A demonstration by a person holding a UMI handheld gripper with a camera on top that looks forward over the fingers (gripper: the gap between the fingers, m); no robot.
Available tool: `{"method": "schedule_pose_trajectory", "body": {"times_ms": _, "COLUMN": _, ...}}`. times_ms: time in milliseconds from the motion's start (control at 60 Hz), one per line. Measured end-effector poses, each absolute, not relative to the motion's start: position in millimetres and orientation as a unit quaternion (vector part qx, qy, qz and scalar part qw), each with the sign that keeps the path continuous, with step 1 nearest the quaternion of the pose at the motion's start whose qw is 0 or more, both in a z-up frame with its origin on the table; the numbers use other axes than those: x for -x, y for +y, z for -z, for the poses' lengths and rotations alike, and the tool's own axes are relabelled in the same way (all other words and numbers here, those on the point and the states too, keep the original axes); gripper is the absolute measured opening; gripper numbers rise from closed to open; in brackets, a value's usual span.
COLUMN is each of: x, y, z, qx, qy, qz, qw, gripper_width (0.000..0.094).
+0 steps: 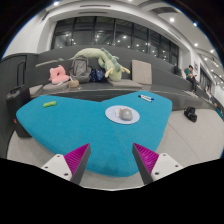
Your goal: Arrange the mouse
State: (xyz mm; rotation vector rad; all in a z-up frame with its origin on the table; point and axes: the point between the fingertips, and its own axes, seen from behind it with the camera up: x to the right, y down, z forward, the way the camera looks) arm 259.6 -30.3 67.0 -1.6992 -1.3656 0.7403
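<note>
A grey mouse [126, 114] lies on a round white mouse pad [124, 114] on a teal table [70, 128], well beyond my fingers and a little to the right. My gripper [112, 160] is open and empty, its two fingers with magenta pads [78, 157] spread wide over the table's near edge. Nothing stands between them.
A green marker [49, 103] lies at the table's left, a blue pen [146, 98] at its far side. Behind the table are stuffed toys [100, 62], a pink item [58, 75] and a brown box [142, 71]. A dark chair [18, 99] stands at the left.
</note>
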Motion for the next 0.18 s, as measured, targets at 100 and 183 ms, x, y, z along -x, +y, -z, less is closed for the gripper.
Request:
{"method": "schedule_pose_trajectory", "body": {"times_ms": 100, "x": -264.6, "y": -28.8, "z": -70.6, "qx": 0.665, "qy": -0.546, "qz": -0.288, "qw": 0.42, "gripper_width": 0.0858}}
{"method": "schedule_pose_trajectory", "body": {"times_ms": 183, "x": -268.0, "y": -29.4, "z": -72.7, "qx": 0.66, "qy": -0.547, "qz": -0.285, "qw": 0.429, "gripper_width": 0.0858}}
